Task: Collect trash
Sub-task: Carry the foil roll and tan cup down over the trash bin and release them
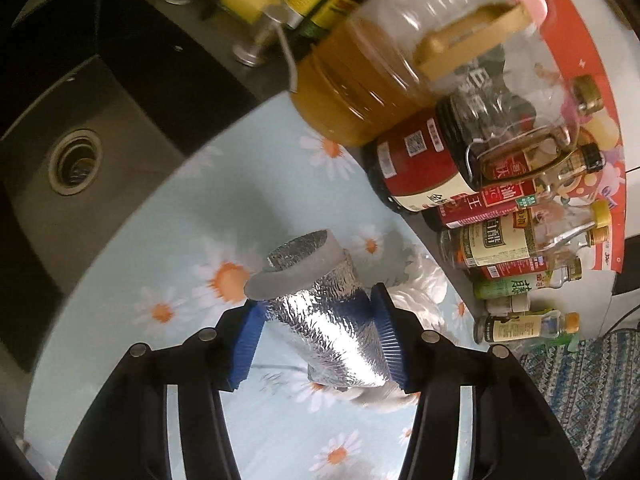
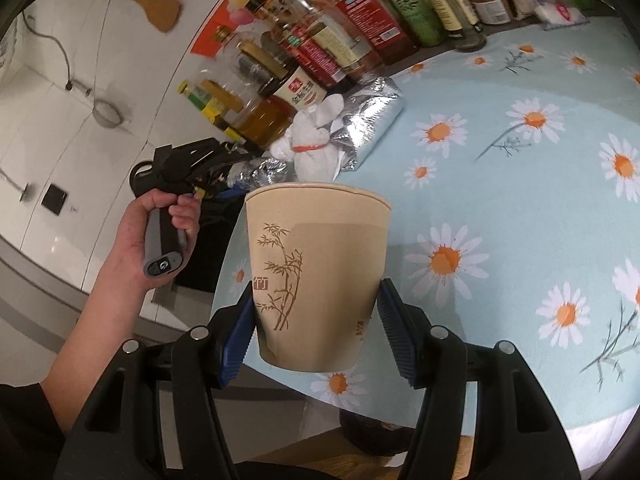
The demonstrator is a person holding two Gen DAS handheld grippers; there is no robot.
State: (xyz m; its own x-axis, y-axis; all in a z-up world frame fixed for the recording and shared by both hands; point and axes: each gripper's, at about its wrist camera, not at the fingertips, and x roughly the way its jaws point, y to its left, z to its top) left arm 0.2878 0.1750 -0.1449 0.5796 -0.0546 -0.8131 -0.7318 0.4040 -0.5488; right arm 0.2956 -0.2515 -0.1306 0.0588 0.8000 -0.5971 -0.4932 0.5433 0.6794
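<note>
We find both claws loaded. The left claw (image 1: 316, 332) is clamped across a foil-wrapped tube (image 1: 320, 312), its blue pads pressing the silver sides; the tube's grey open end points away from the camera, and the piece appears lifted above the daisy-print table (image 1: 160, 240). The right claw (image 2: 316, 328) grips a paper cup (image 2: 318, 276) with a bamboo print, upright, low on its wall, held over the table's near edge.

We judge the step in hand to be carrying two collected pieces to a bin; no bin shows clearly in either view. Still on the table, seen from the right wrist, lie a crumpled foil bag (image 2: 372, 120) and, touching it, a white cloth bundle (image 2: 316, 136) tied with an orange band, beside the row of sauce bottles (image 2: 340, 40).

The next move calls for firm holds and a clear path past the bottles, then release into the trash.
</note>
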